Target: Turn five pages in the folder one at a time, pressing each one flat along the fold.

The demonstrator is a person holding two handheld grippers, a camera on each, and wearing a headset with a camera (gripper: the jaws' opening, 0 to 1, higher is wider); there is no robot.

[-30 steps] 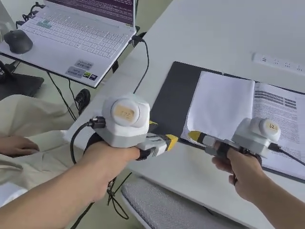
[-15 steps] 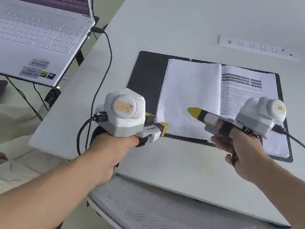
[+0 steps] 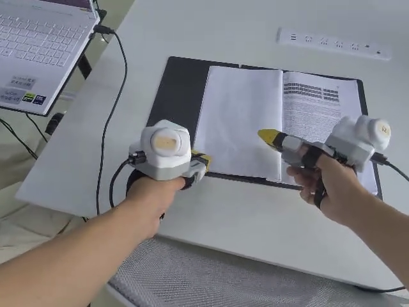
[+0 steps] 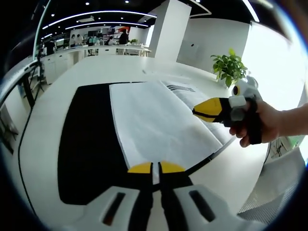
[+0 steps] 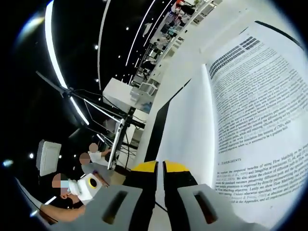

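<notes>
The folder [image 3: 179, 89] lies open on the white table, black inner cover at the left. A blank white page [image 3: 239, 115] sits left of the fold and a printed page [image 3: 316, 109] right of it. My left gripper [image 3: 203, 160] is shut with nothing in it, at the folder's near edge by the blank page's corner [image 4: 154, 120]; its yellow tips [image 4: 153, 167] nearly touch. My right gripper [image 3: 265, 135] hovers shut over the lower part of the fold, pointing left. In its own view the right gripper [image 5: 160, 167] points along the blank page [image 5: 192, 130], beside the printed page [image 5: 255, 96].
A laptop [image 3: 38, 45] sits on a stand at the far left, with a black cable [image 3: 112, 89] running down the table's left side. A white power strip [image 3: 332, 43] lies behind the folder. A grey seat [image 3: 211, 275] is below the table's near edge.
The head camera has swung, so the folder sits more central. My right gripper has come from the page's near edge to over the fold. My left gripper has closed in on the folder's near edge.
</notes>
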